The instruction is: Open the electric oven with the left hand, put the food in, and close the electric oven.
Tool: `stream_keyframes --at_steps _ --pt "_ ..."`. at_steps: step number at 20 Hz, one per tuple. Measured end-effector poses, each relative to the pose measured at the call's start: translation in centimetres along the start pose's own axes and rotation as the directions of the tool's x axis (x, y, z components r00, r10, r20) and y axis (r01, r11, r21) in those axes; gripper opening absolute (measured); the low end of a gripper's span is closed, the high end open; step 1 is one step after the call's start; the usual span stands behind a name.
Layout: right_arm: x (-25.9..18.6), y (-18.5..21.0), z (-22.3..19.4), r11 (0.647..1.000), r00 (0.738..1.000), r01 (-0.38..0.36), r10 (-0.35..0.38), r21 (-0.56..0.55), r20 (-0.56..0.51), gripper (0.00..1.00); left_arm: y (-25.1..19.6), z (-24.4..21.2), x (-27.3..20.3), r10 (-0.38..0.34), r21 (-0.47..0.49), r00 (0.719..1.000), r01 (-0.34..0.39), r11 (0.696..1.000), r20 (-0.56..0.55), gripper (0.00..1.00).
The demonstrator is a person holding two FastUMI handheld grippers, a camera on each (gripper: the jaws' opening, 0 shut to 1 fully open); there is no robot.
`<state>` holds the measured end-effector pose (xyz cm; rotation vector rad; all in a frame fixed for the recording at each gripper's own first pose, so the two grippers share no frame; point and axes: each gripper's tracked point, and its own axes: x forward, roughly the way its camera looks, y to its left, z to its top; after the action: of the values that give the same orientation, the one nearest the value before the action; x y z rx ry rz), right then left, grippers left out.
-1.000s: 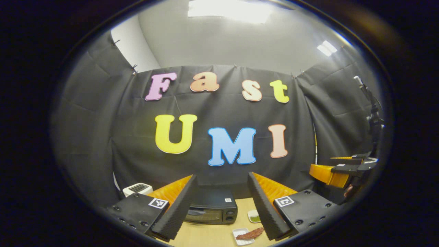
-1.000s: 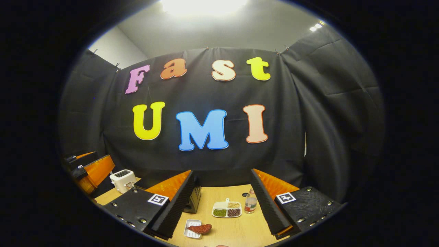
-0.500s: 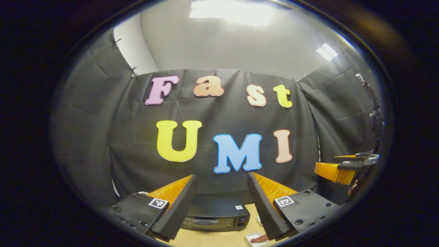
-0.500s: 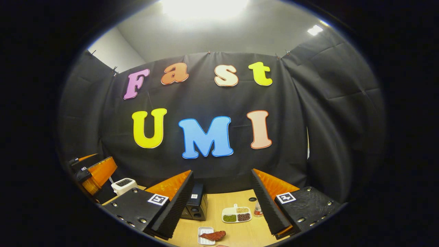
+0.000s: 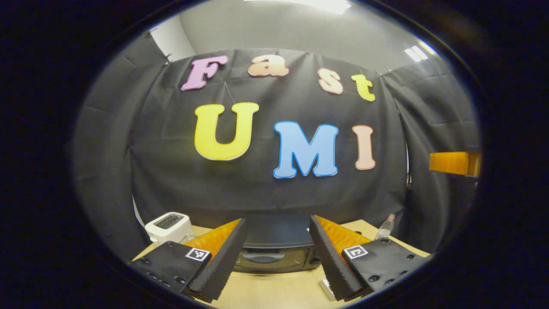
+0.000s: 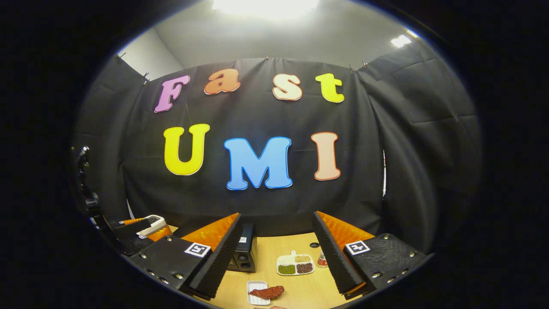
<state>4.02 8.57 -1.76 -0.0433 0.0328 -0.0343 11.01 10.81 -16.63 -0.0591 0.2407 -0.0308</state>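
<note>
Now: reaching for door | left tongs (image 5: 276, 253) wide open, holding nothing | electric oven (image 5: 274, 257) shut, straight ahead on worktop (image 5: 274, 292), handle lying sideways | food (image 6: 266, 292) near open, empty right tongs (image 6: 276, 257)

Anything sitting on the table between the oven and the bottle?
In the right gripper view, a white divided dish of beans and grains lies between the oven and the bottle, on the table.

The oven (image 5: 274, 256) is black, the toaster (image 5: 168, 226) white, the table (image 6: 296, 292) light wood, the food (image 6: 267, 292) reddish-brown on a white tray (image 6: 254, 286).
</note>
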Motion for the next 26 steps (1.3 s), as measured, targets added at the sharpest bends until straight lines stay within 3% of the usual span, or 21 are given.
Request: stream_keyframes --at_steps 2,4,6,7,11,13,14,22,23,26 --pt "0.7 -0.4 0.3 1.0 1.0 -0.002 0.002 0.004 0.012 0.99 0.5 -2.1 3.1 0.012 0.044 0.998 -0.009 0.999 -0.055 0.94" --pt "1.5 -0.8 -0.2 1.0 1.0 -0.004 0.004 0.018 -0.003 0.98 0.9 -4.8 5.9 0.015 0.07 0.993 -0.007 0.998 -0.117 1.0" --pt "1.9 -1.5 -0.5 1.0 1.0 -0.005 0.005 0.019 -0.014 0.99 0.9 -7.3 8.3 0.002 0.02 0.983 0.002 1.0 -0.185 1.0" --pt "2.2 -2.0 -0.6 1.0 1.0 0.002 -0.002 0.016 -0.016 0.99 0.9 -8.5 9.2 -0.006 -0.003 0.975 0.005 1.0 -0.222 0.94" --pt "2.4 -3.6 -1.4 1.0 0.999 0.022 -0.022 0.013 -0.041 0.98 2.4 -11.7 12.5 0.016 -0.021 0.955 -0.023 1.0 -0.295 1.0" --pt "2.5 -4.4 -1.7 0.999 0.998 0.035 -0.035 0.004 -0.051 0.99 2.8 -13.8 13.2 0.025 -0.018 0.939 -0.034 0.999 -0.343 1.0" --pt "2.5 -4.8 -1.7 0.999 0.998 0.043 -0.043 0.003 -0.052 0.99 3.1 -14.6 13.5 0.036 -0.008 0.932 -0.041 0.999 -0.36 0.94" --pt "2.3 -5.7 -2.4 0.998 0.995 0.067 -0.067 0.0 -0.07 0.98 3.5 -16.8 15.2 0.083 0.07 0.916 -0.06 0.996 -0.392 1.0" --pt "2.3 -5.6 -2.5 0.998 0.995 0.065 -0.065 0.002 -0.072 0.99 3.5 -16.7 15.0 0.077 0.053 0.917 -0.061 0.997 -0.392 0.94" --pt "2.2 -5.2 -2.7 0.998 0.996 0.055 -0.055 0.003 -0.076 0.99 3.5 -17.3 14.2 0.064 0.031 0.908 -0.056 0.998 -0.414 1.0"
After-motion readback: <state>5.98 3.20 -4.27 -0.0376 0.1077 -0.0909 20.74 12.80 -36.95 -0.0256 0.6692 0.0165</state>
